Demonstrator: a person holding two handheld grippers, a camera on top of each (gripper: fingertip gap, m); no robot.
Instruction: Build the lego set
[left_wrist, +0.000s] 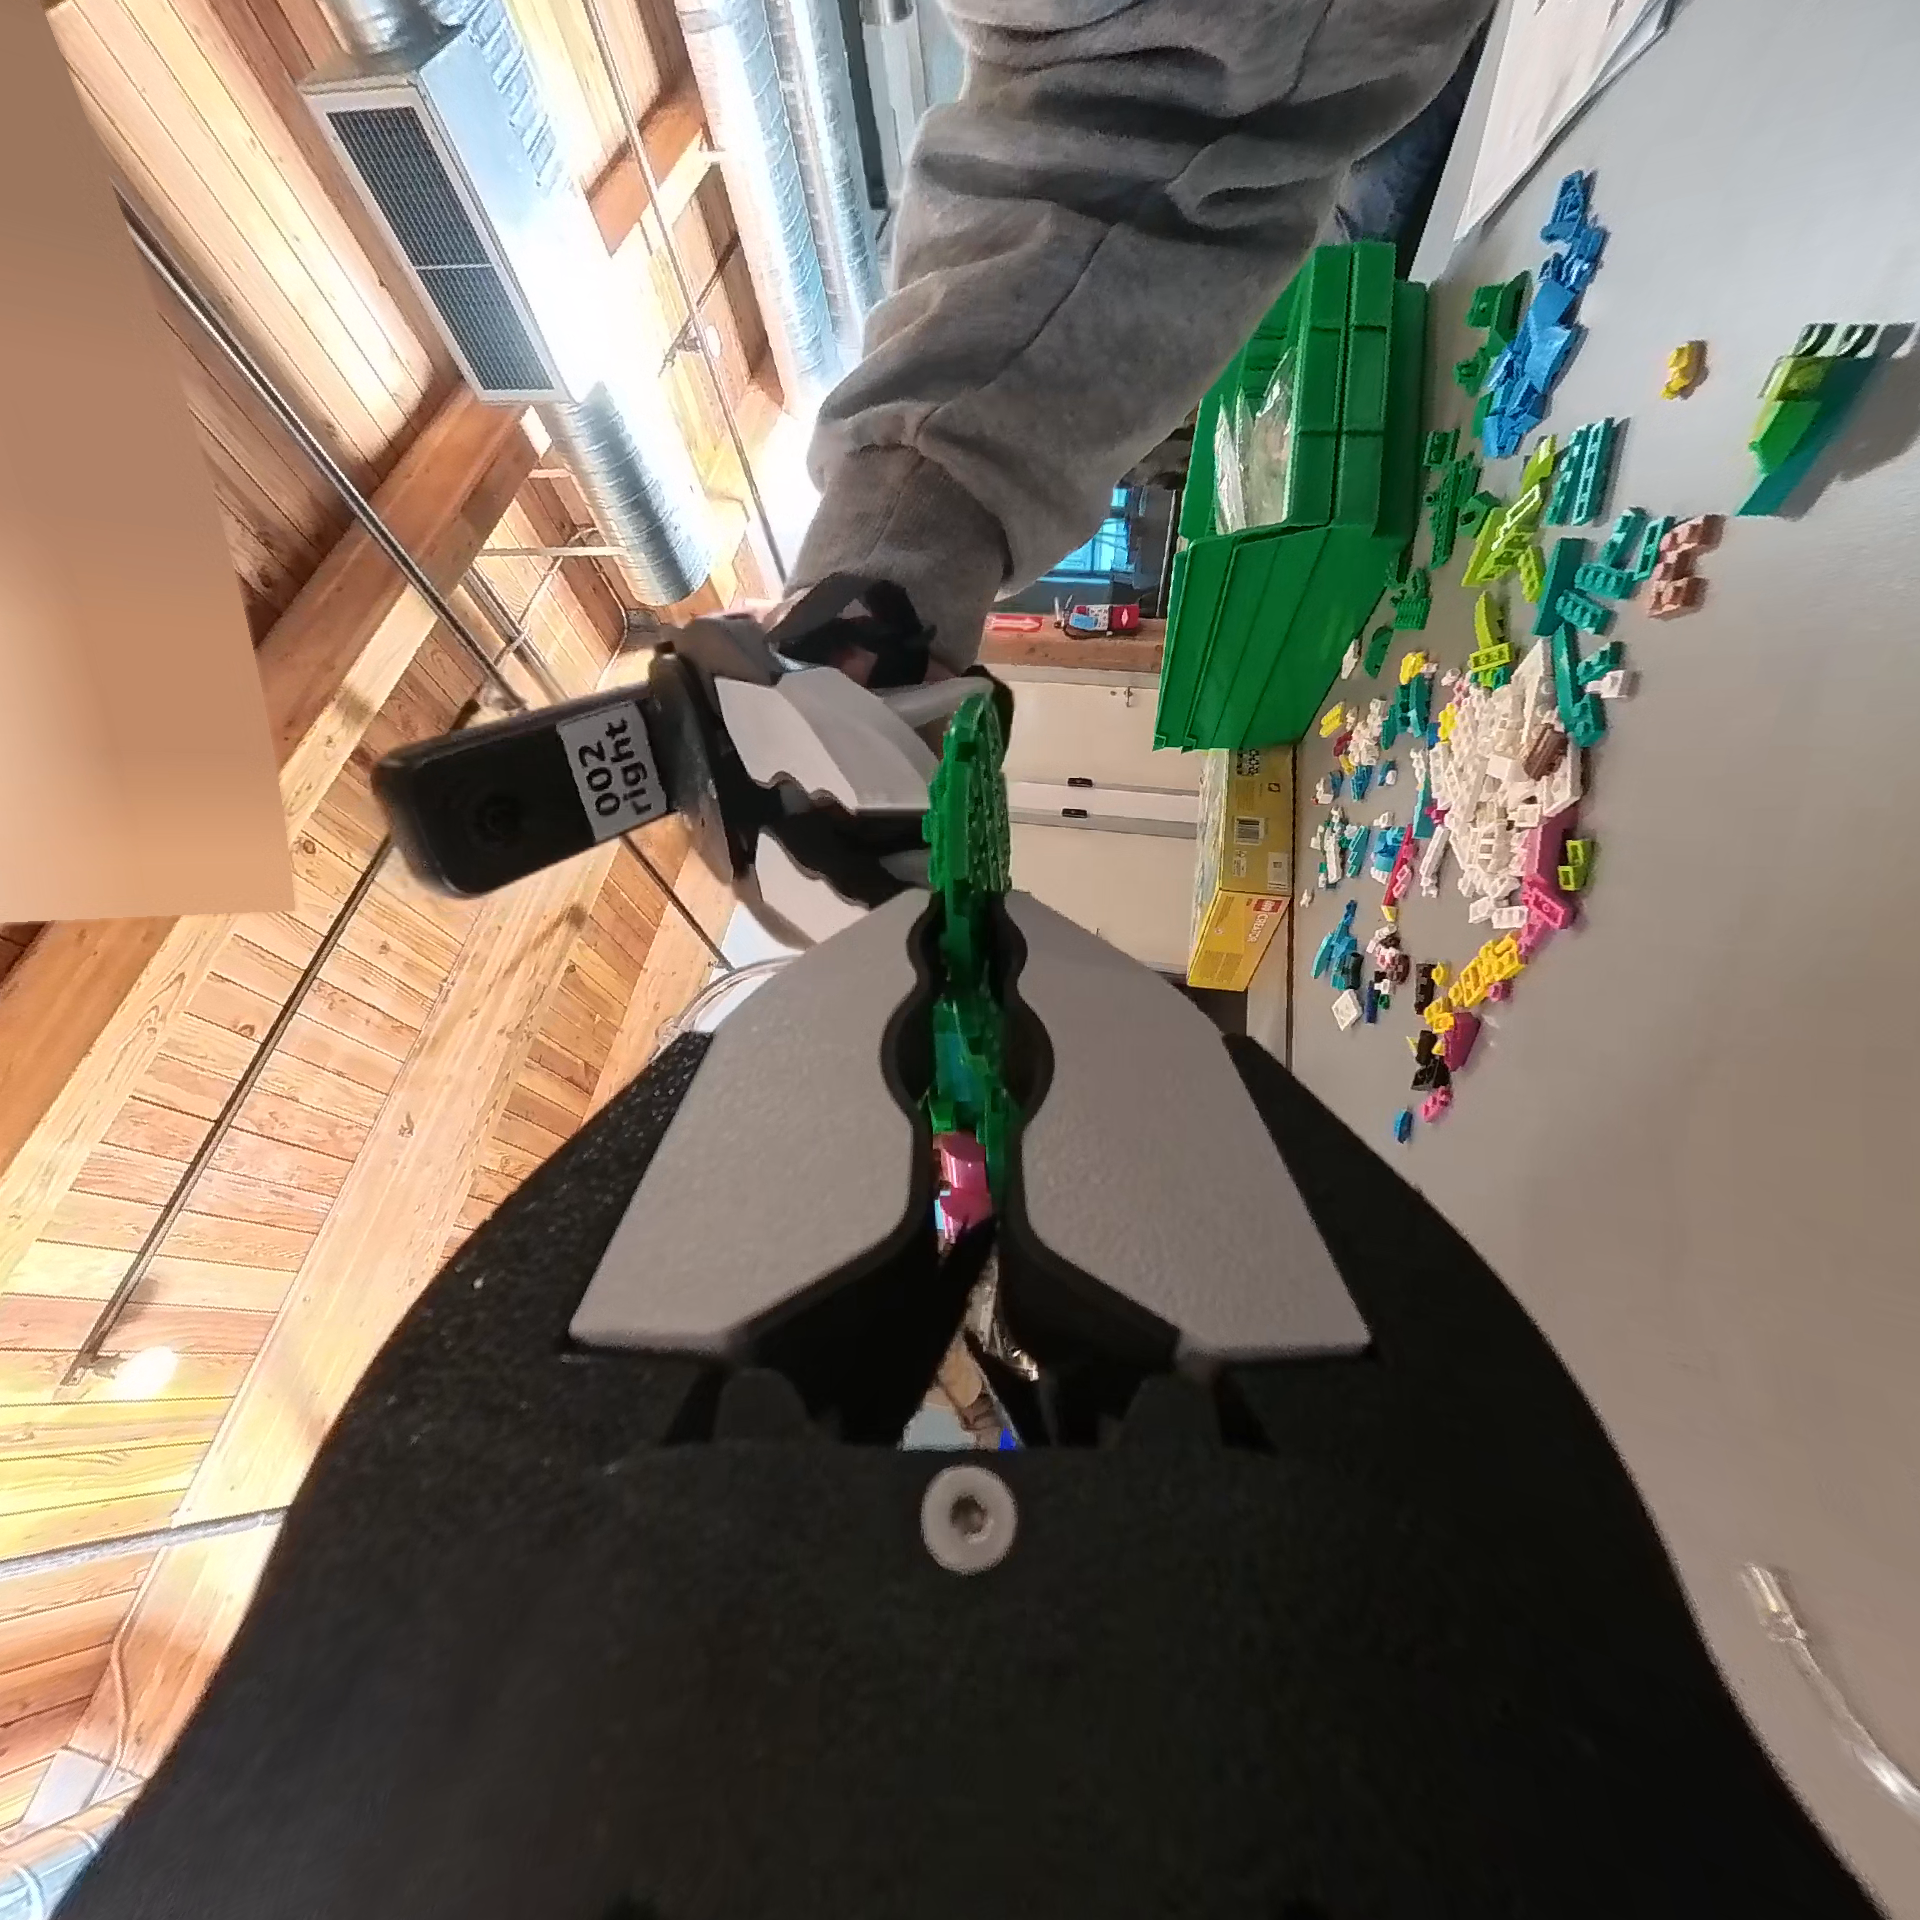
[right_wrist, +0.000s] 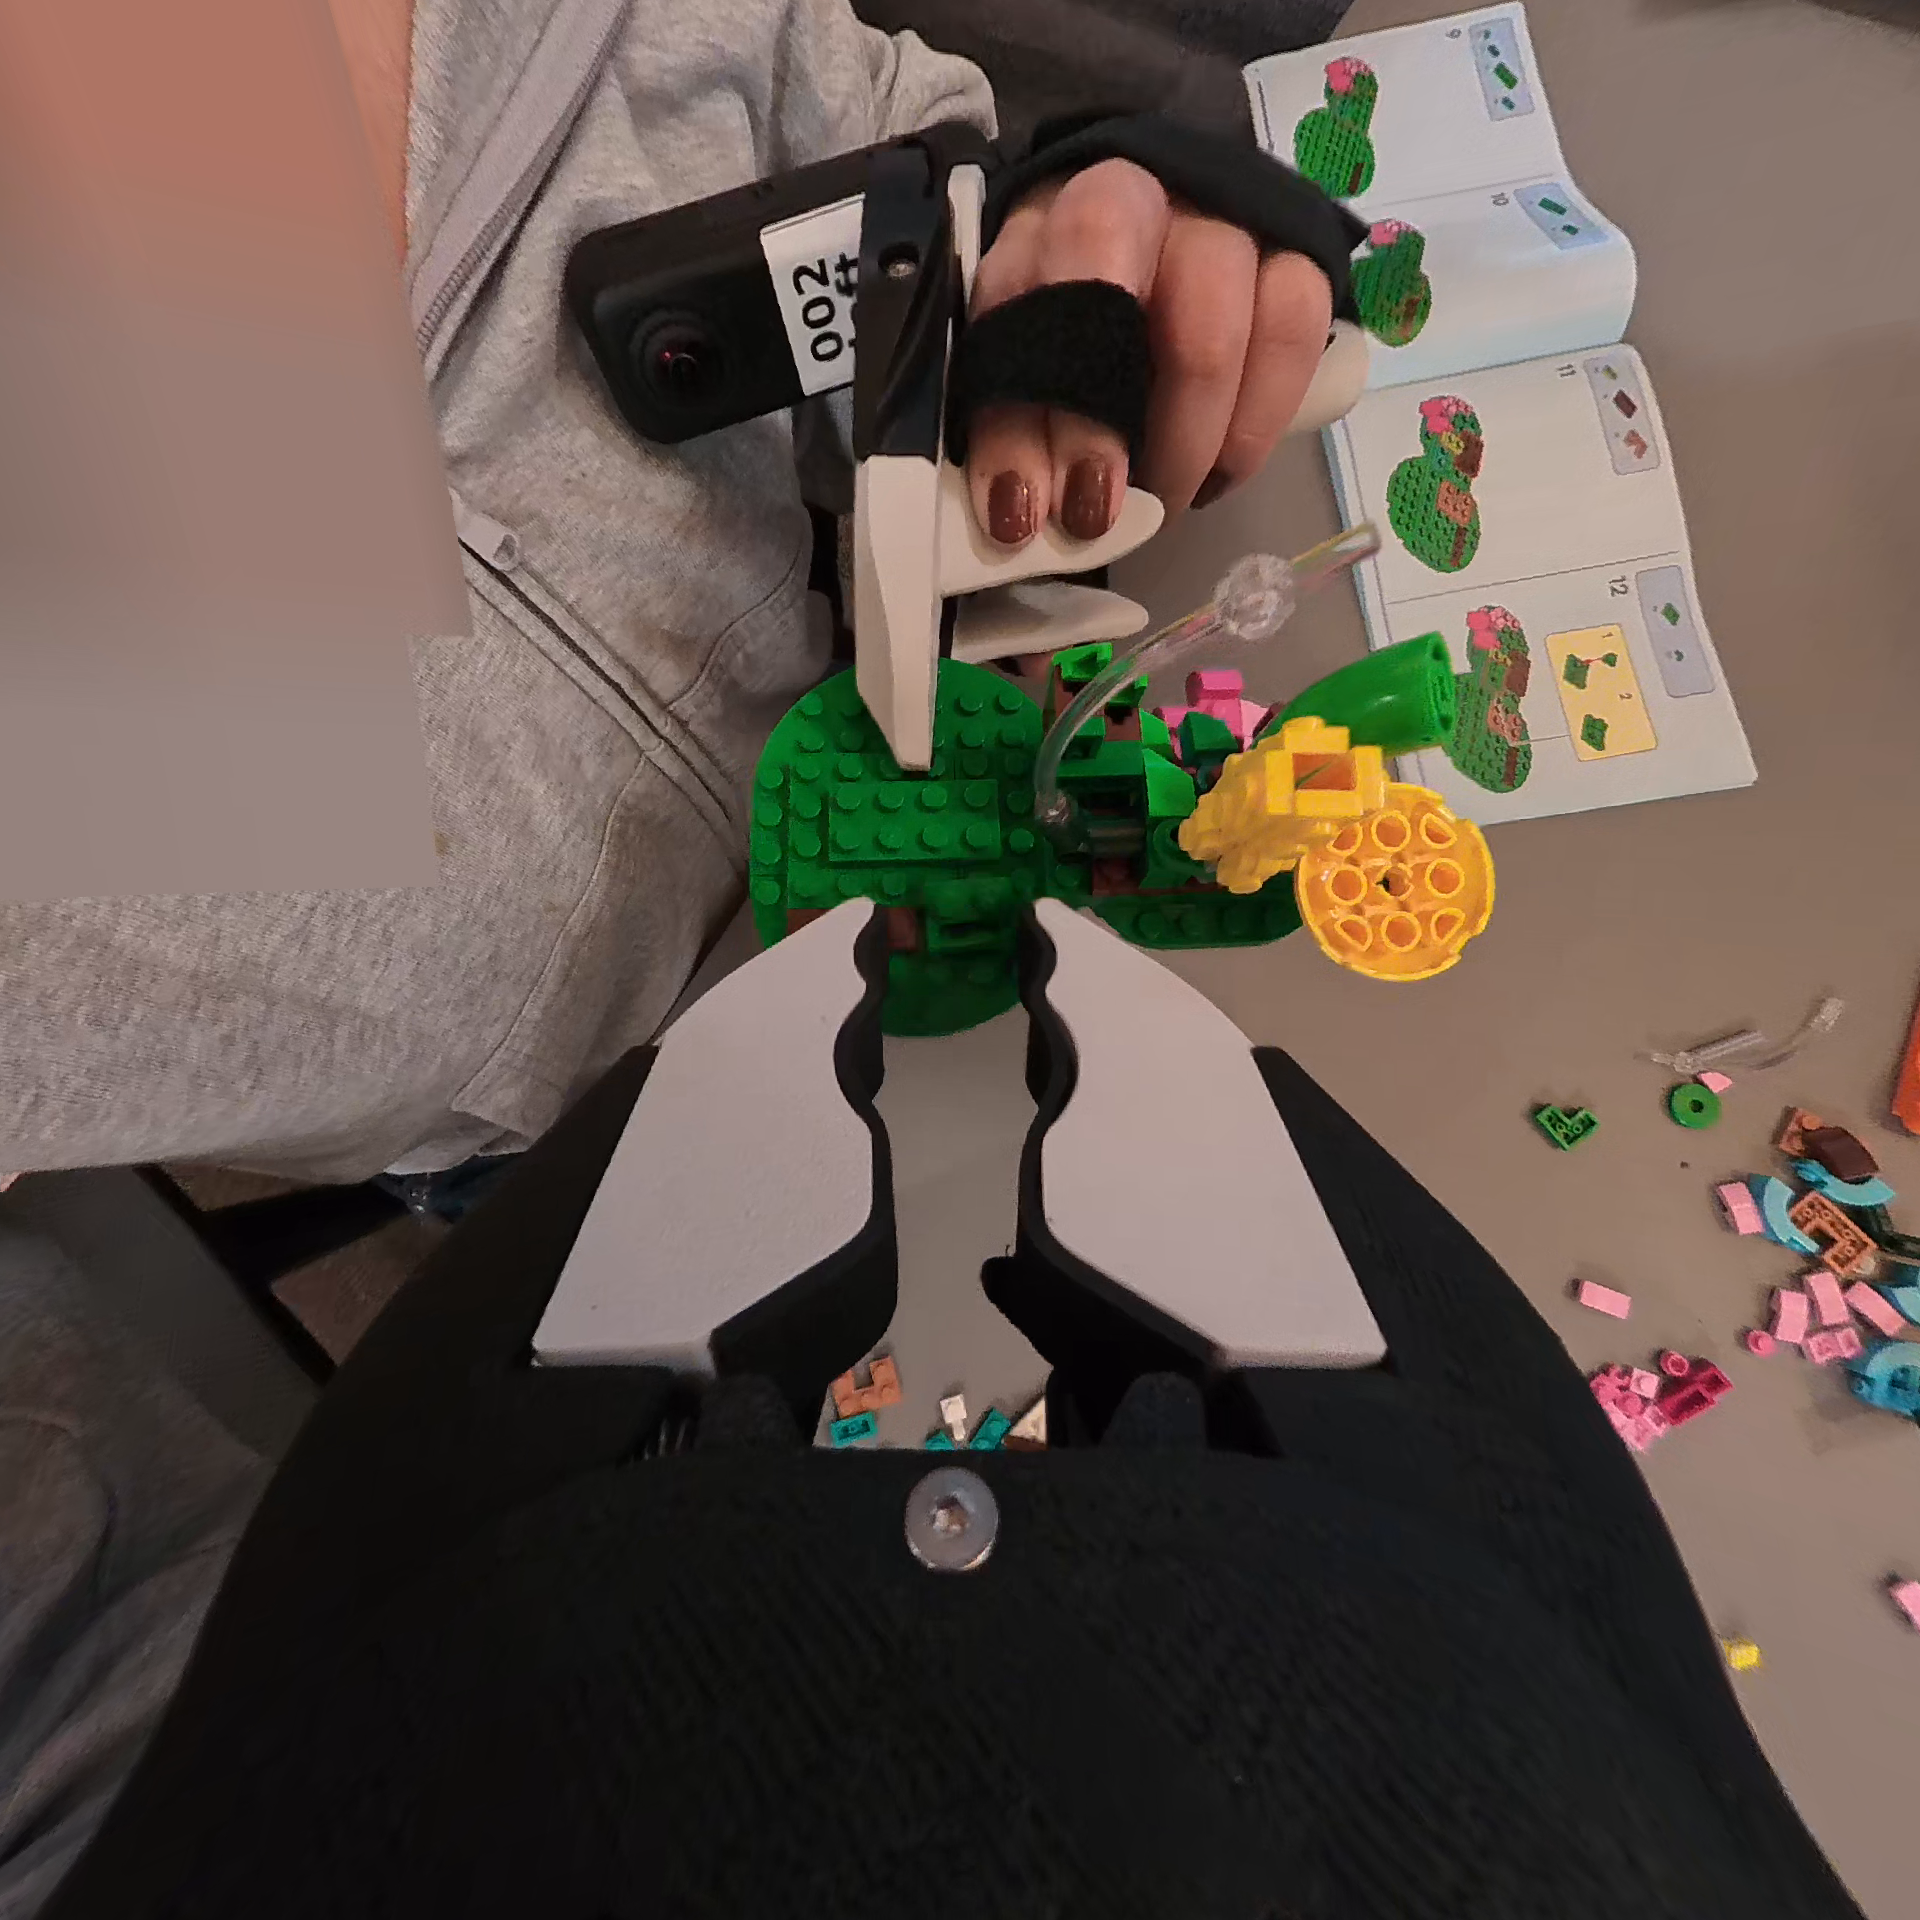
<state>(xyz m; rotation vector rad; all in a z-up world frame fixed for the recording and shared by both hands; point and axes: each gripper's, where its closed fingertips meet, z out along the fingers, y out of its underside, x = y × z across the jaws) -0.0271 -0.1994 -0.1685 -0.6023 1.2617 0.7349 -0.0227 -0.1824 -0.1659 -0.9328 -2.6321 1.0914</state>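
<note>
It looks like a workshop or studio loft: a wooden plank ceiling (left_wrist: 312, 1039) with bare metal air ducts (left_wrist: 623, 499) (and a vent unit (left_wrist: 436, 239)), white cabinets (left_wrist: 1091, 769), a grey tabletop (left_wrist: 1662, 1247).

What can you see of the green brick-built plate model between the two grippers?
The green studded plastic plate model is made of rounded lobes with smaller green plates stacked on top, brown and pink bricks, a clear curved tube, and a yellow brick flower with a round yellow disc on one side. It is held off the grey table, seen edge-on from the left wrist view. The left gripper is clamped on its edge. The right gripper stands open at a small green brick near its rim.
</note>
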